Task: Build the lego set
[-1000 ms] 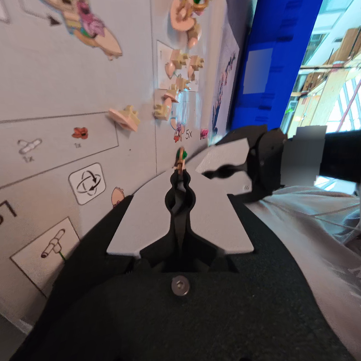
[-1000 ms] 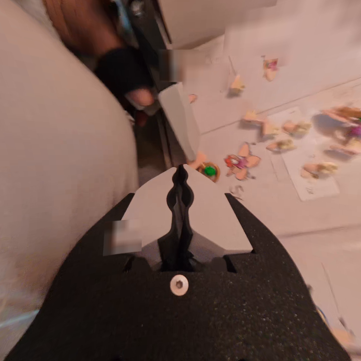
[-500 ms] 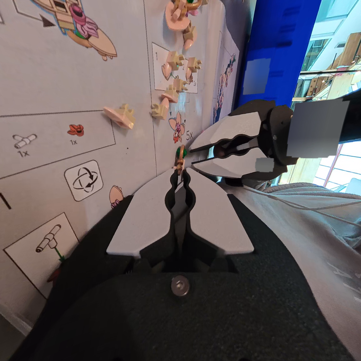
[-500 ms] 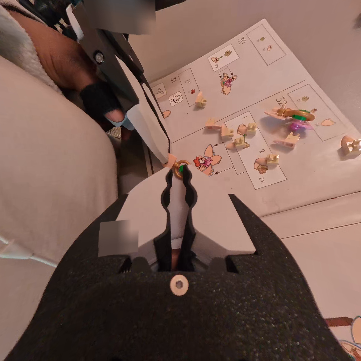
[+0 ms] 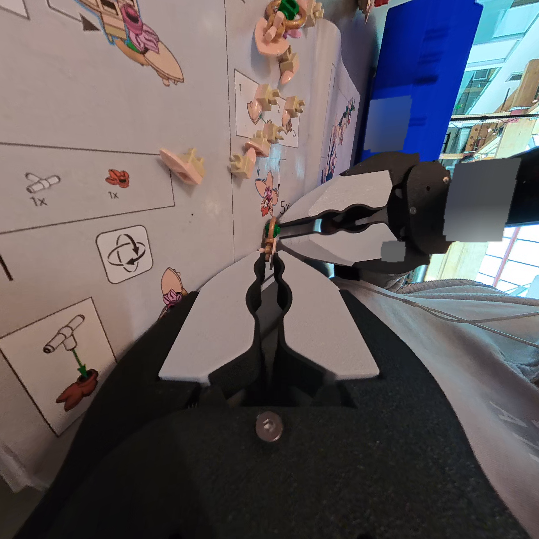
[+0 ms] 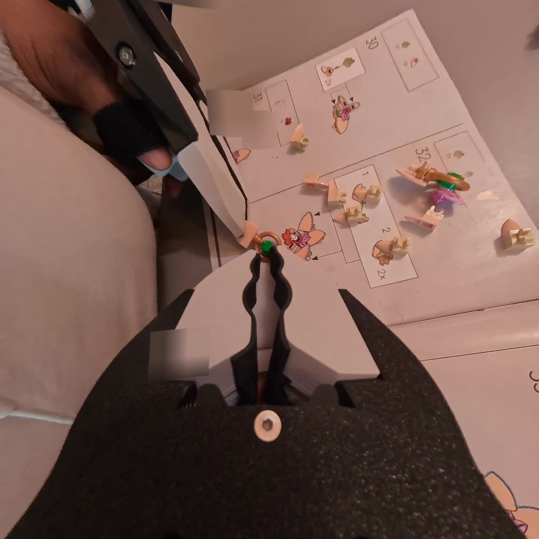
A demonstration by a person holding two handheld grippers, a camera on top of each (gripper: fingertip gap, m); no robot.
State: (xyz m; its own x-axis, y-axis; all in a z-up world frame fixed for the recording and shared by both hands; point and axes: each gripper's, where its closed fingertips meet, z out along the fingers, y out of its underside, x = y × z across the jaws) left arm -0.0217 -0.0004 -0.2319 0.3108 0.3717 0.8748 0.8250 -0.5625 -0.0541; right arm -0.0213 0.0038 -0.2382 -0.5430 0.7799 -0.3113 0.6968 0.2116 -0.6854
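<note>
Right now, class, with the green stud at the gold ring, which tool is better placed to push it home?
Right. The right tool pinches the green stud against the gold ring. The left tool grips the pink petal attached to it, so it probably should just brace.

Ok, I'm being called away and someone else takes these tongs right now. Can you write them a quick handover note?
Left tongs: shut on the pink petal brick of a small piece with a gold ring.
Right tongs: closed on the green stud at that ring, so both hold one small assembly above the instruction booklet.
Loose parts: several tan-and-pink petal pairs lie on the booklet; a larger gold-ring assembly with green and purple parts lies further right.
Done: the large assembly is partly built.
Left: whether the green stud is fully seated cannot be told; the loose petals are still unattached.
</note>
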